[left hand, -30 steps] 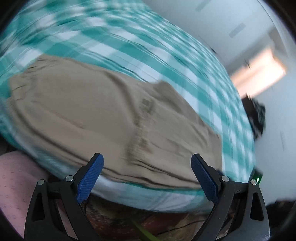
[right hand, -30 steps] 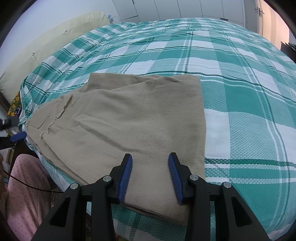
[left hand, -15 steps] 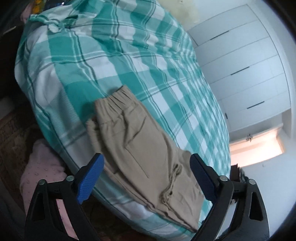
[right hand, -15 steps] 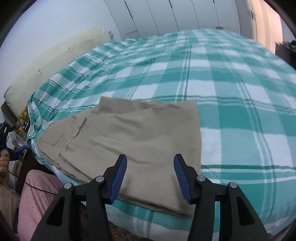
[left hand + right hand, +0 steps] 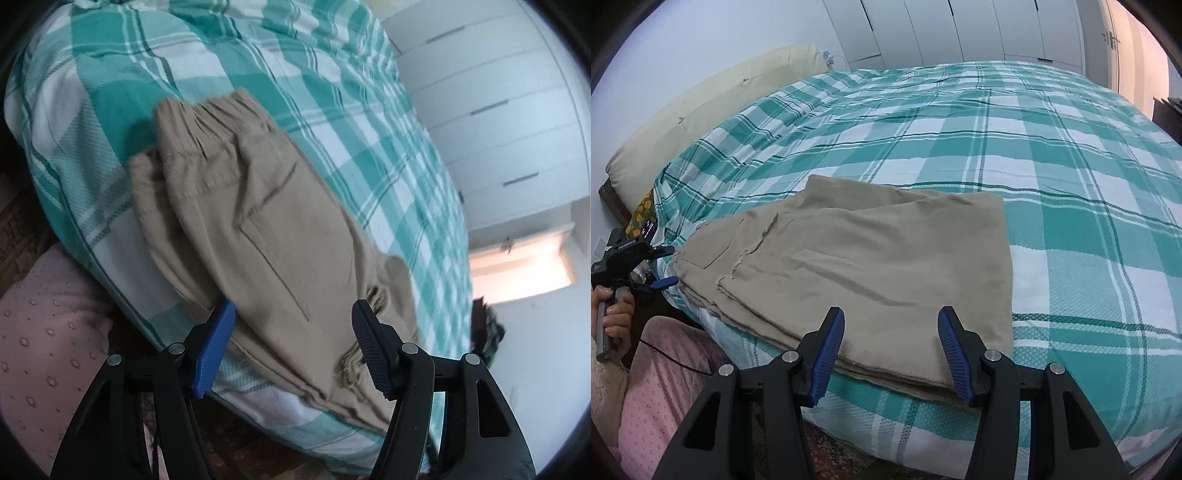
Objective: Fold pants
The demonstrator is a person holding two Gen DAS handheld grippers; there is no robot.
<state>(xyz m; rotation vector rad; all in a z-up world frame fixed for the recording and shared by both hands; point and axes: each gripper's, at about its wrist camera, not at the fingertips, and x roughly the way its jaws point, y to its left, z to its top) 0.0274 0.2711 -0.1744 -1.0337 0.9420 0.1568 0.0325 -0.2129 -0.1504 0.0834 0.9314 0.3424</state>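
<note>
My right hand-held gripper (image 5: 890,350) hangs open with nothing between its blue pads, poised just over the near edge of the folded pants (image 5: 871,266), and my left hand-held gripper (image 5: 291,347) is likewise spread wide and empty, the tan cloth (image 5: 258,229) showing through its gap. The pants lie folded flat at the near corner of the bed (image 5: 1052,155), their near hem running right along the mattress edge at 6 o'clock in the right view, so there is little margin on that side. Toward 12 and 3 o'clock the checked bedspread stretches wide and bare. In the right view my left gripper (image 5: 631,258) sits at 9 o'clock, off the bed's corner, gripped by my left hand (image 5: 613,310). In the left view the elastic waistband (image 5: 218,110) points to 11 o'clock and a frayed hem sits by the right pad at 4 o'clock. The cream headboard (image 5: 701,110) runs along 10 o'clock and the white wardrobe doors (image 5: 960,29) stand at 12. The left view is soft with blur, so I cannot count the folded layers, and my pink trouser leg (image 5: 665,398) is cut off at the frame's rim. Compared with half a second ago, my left gripper has come closer to the pants with its pads narrower apart, and my right has opened wider.
</note>
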